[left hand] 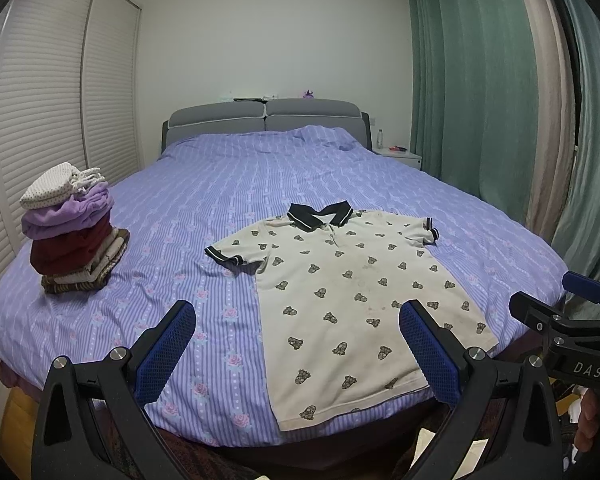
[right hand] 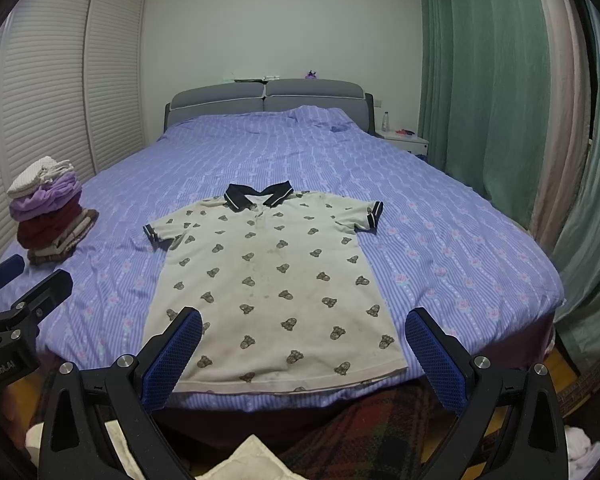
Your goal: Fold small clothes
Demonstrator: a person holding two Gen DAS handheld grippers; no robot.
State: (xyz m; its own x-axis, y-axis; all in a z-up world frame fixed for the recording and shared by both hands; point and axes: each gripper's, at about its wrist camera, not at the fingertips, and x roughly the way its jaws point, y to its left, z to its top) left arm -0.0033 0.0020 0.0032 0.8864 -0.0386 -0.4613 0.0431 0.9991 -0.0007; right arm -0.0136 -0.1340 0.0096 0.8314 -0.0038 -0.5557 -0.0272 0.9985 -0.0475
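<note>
Items on headboard ledge too small to tell; plaid rug cut off by bottom edge.

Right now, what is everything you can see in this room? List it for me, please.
Polo shirt: one, cream with small brown prints, dark collar and cuffs, spread flat near the foot of the bed.
Folded clothes stack: one pile, white, lilac, dark red and brown layers, on the bed's left side.
Bed: one, purple striped cover, grey headboard.
Curtains: green and beige, on the right.
Wardrobe doors: white, slatted, on the left.
Nightstand: one, white, beside the headboard, with a bottle on it.
Left gripper: one, black with blue pads, open, holding nothing.
Right gripper: one, same colours, open, holding nothing.
</note>
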